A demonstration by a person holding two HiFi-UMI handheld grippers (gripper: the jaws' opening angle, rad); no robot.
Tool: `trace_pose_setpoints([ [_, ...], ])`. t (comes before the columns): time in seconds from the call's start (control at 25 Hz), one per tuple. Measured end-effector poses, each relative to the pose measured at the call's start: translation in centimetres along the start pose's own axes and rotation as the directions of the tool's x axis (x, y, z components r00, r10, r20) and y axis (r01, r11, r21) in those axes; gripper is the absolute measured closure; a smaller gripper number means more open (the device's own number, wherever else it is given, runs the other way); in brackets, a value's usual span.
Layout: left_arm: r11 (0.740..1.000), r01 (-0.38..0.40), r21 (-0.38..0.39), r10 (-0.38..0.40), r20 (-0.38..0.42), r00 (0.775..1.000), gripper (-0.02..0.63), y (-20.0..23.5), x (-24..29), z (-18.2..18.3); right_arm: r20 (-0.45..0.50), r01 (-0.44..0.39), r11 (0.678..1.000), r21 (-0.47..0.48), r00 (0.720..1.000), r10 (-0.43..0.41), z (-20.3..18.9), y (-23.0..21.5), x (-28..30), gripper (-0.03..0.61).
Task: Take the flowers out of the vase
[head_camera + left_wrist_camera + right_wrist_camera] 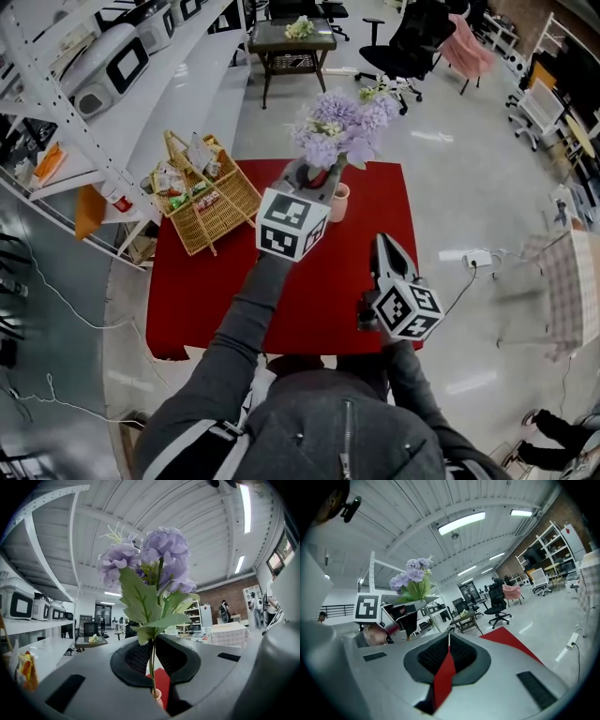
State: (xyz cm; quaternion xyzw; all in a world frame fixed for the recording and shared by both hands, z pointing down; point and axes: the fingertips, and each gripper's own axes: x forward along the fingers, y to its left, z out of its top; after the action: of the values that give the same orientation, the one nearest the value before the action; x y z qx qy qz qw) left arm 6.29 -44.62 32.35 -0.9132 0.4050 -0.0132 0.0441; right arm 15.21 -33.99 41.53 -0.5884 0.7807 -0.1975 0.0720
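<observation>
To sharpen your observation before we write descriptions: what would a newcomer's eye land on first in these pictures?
The bunch of purple flowers, its stem pinched in the left claw, over the small pink vase near the red table's far edge. Next, the wicker basket of snack packets at the table's far left corner.

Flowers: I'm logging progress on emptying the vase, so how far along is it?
Done: the left claw is shut on the stem of the purple flowers. In hand: the bunch stands above the pink vase, stem end at its rim; whether it is clear, I cannot tell. Left: lift it free and set it down. The right claw is shut, empty.
</observation>
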Motion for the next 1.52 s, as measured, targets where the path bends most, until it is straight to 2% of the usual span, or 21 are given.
trace_pose_setpoints([
  [0.24,1.000,-0.015,0.002,0.015,-0.003,1.000,0.580,-0.1,-2.1,1.1,0.010,-0.011,1.000,0.001,1.000,0.011,0.0,0.7,-0.7,0.565],
  [0.48,0.999,-0.042,-0.005,0.041,-0.021,0.999,0.580,-0.1,-4.9,-0.1,0.008,-0.029,1.000,0.004,1.000,0.029,-0.7,1.8,-0.7,0.565],
  [1.12,0.985,-0.143,-0.100,0.130,-0.123,0.984,0.580,1.0,-11.2,-9.1,-0.073,-0.064,0.998,-0.002,0.995,0.063,-4.1,4.1,0.5,0.565],
  [1.52,0.970,-0.182,-0.163,0.156,-0.164,0.974,0.580,-0.5,-14.1,-13.2,-0.152,-0.095,0.995,-0.015,0.984,0.091,-7.0,5.2,1.0,0.566],
])
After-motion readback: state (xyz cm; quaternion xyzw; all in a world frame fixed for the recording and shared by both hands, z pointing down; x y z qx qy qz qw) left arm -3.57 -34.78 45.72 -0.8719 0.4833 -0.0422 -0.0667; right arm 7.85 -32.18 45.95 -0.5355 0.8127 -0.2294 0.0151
